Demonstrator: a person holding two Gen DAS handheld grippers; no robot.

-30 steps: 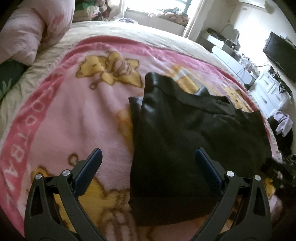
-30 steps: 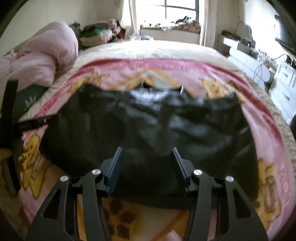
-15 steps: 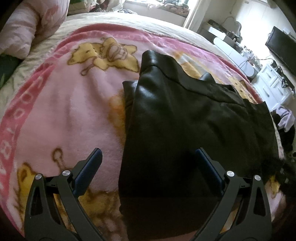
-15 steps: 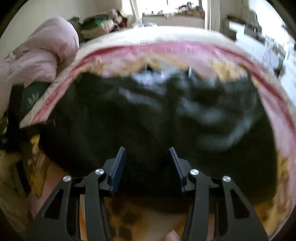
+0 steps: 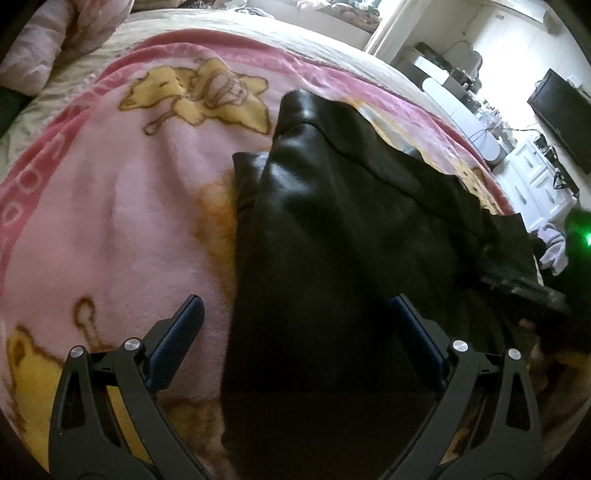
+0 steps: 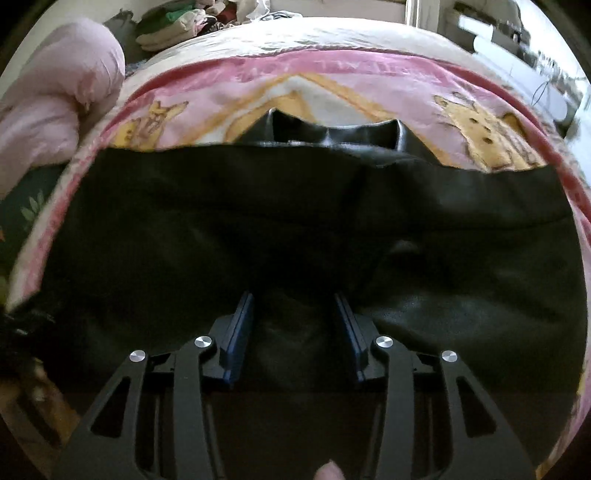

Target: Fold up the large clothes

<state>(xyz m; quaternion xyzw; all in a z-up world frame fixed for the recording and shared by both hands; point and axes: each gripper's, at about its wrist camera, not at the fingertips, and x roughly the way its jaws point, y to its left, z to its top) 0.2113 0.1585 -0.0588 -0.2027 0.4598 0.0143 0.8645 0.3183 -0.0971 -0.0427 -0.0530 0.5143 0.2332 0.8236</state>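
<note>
A large black, slightly shiny garment (image 5: 332, 221) lies folded on a pink cartoon blanket (image 5: 129, 203) on the bed. My left gripper (image 5: 295, 301) is open wide just above the garment's near left part; its left finger is over the blanket and its right finger over the cloth. In the right wrist view the same garment (image 6: 221, 206) fills the picture from side to side. My right gripper (image 6: 293, 295) is low over its near edge. Its jaws are closing with a raised bunch of black cloth between them; the pads do not clearly press on it.
A rolled pink duvet (image 6: 55, 103) lies at the far left of the bed, with a pile of folded clothes (image 6: 170, 26) behind it. White cabinets (image 5: 535, 177) and a dark TV (image 5: 561, 110) stand beyond the bed's right side. A fingertip (image 6: 327, 472) shows at the bottom edge.
My right gripper has moved forward and down over the garment while its jaws narrowed; the black cloth now fills its view. My left gripper has come slightly closer to the cloth, still open wide.
</note>
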